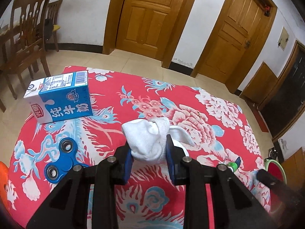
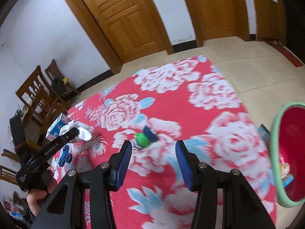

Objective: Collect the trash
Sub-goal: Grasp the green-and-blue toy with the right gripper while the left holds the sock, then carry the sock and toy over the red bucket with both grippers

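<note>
My left gripper point(image 1: 149, 152) is shut on a balled white sock point(image 1: 150, 139) and holds it over the red floral cloth point(image 1: 171, 95). The sock also shows in the right wrist view point(image 2: 82, 131), in the left gripper point(image 2: 76, 133). A blue-and-white milk carton point(image 1: 61, 95) lies at the cloth's far left. A blue fidget spinner point(image 1: 61, 160) lies near left. A small green-and-blue object point(image 2: 144, 138) lies on the cloth just ahead of my open, empty right gripper point(image 2: 152, 152). A red basin with a green rim point(image 2: 287, 152) stands at the right edge.
Wooden chairs point(image 1: 26, 38) stand left of the cloth on the tiled floor. Two wooden doors point(image 1: 150, 15) are in the far wall. An orange object point(image 1: 3, 181) is at the near left edge. The basin holds a few small items point(image 2: 285, 171).
</note>
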